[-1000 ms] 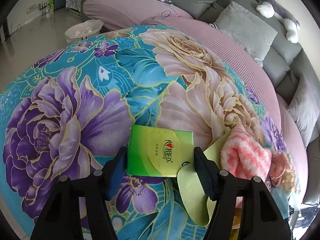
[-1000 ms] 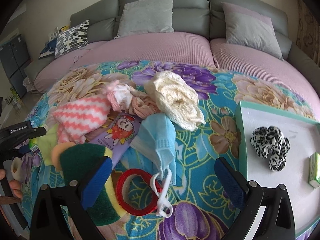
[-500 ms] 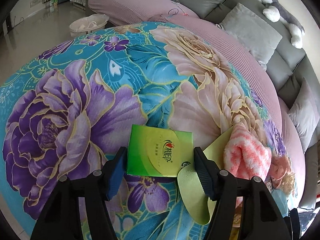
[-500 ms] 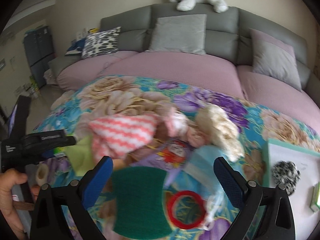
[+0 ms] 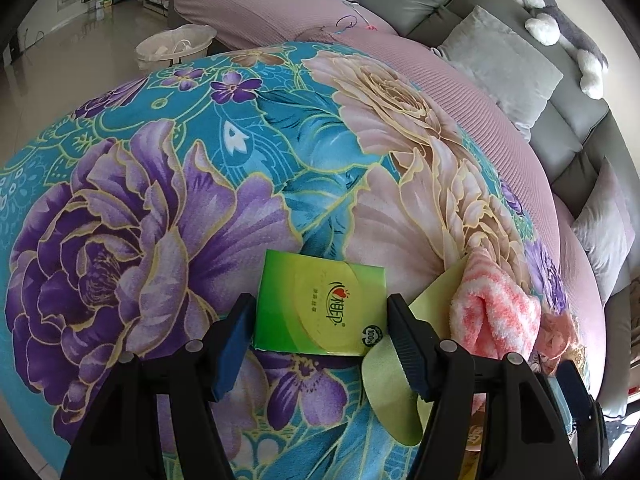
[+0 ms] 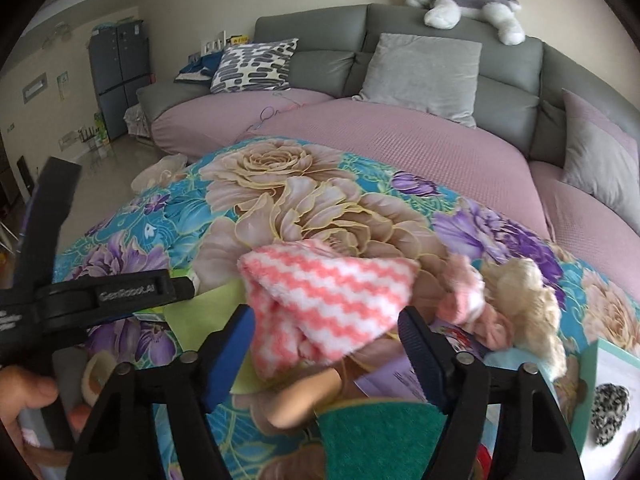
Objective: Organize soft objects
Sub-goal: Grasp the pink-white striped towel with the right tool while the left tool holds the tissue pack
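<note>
In the left wrist view, the left gripper (image 5: 320,334) is bracketing a green tissue pack (image 5: 320,312) lying on the floral cloth (image 5: 160,200); its right pad is sitting at the pack's edge, the left pad just apart, so I am reading it as half-wide and not yet pinching. The pack is looking light and squashy, best taken across its short sides. At three o'clock a pink-and-white fluffy cloth (image 5: 494,312) is lying. In the right wrist view, the right gripper (image 6: 326,342) is closing around that same cloth (image 6: 332,300), pads not yet pressing. It is looking soft, light and floppy, so grabbing the bunched middle should be keeping it from slipping.
</note>
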`<state>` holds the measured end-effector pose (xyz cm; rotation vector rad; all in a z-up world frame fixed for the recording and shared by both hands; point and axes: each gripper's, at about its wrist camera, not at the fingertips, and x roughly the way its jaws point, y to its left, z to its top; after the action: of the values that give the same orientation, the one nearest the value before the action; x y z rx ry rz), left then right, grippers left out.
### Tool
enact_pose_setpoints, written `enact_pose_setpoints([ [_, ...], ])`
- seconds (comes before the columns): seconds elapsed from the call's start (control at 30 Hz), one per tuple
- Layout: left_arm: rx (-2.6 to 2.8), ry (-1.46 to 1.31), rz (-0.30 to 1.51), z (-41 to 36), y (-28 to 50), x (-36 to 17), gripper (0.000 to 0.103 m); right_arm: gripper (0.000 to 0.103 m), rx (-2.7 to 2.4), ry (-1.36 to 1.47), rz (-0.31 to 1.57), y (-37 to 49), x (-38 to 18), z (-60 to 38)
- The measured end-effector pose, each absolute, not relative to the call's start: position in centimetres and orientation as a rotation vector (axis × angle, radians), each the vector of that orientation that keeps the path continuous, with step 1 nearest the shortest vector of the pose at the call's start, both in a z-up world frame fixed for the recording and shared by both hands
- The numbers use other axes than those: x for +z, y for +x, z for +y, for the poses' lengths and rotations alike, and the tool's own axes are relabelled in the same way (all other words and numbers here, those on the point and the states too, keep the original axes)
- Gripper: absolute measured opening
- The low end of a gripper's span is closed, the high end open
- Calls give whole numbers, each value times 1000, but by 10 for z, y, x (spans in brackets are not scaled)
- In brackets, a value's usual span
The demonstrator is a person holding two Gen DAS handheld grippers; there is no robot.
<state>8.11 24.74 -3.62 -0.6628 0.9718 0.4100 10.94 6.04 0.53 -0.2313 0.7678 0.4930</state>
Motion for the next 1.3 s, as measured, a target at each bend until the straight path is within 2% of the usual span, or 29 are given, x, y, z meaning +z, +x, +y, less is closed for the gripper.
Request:
enact_pose_setpoints([
  [0.1,405,-665,973,250,80,-37,68,69,489,-247,799,115,-5,68],
  [0.17,408,-659,978,250,81,-38,68,60,482,-243,824,119,-12,70],
  [0.3,416,-633,987,246,82,-38,68,49,466,-226,846,125,-20,69],
  [0.5,429,-581,1008,241,87,-40,68,27,458,-201,859,131,-27,67],
  [0.57,434,-555,1016,239,89,-40,68,14,456,-188,853,130,-25,65],
  [0.87,455,-518,1025,235,92,-42,68,10,436,-141,786,122,-1,46],
  [1.3,479,-450,1046,229,99,-45,67,10,363,-89,668,106,46,7],
])
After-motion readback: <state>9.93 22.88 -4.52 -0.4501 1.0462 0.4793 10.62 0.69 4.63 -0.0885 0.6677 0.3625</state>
